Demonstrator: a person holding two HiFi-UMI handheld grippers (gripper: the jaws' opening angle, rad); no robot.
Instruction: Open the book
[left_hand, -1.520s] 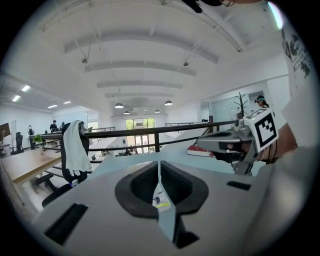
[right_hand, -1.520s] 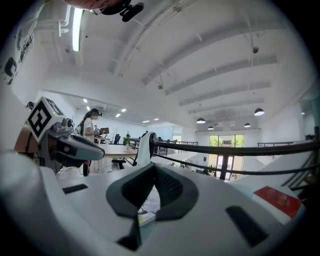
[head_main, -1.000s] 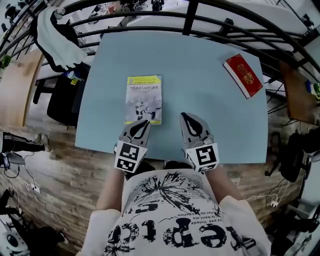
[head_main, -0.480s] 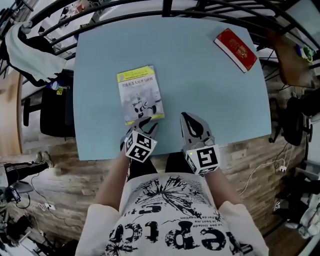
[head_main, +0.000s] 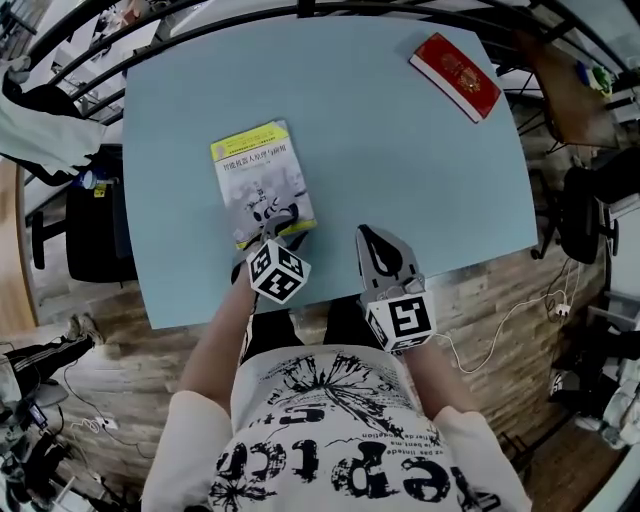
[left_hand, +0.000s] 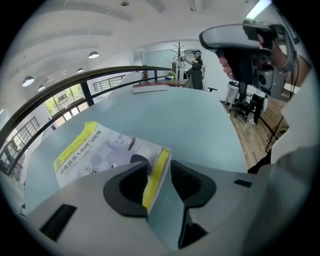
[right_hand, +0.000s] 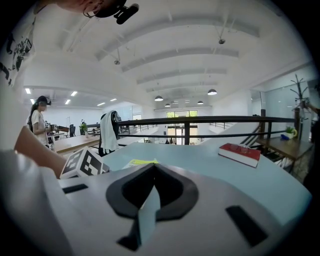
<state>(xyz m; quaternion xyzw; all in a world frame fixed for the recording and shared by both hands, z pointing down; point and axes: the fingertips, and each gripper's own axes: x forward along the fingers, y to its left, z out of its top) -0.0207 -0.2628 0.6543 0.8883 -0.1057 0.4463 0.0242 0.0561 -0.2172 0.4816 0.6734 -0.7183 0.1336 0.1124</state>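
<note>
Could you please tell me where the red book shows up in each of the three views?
Head view: red book upper right, near the table's far corner.
Left gripper view: red book small, upper centre, at the far edge.
Right gripper view: red book right of centre.
Shared landmark: the yellow book, nearer in every view.

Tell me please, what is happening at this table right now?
A person holds a gripper in each hand at a light blue table. The left gripper has its jaws opening around the near edge of the yellow-and-white book, which is not yet open. The right gripper is shut and empty beside it. A red book lies untouched at the far corner.
</note>
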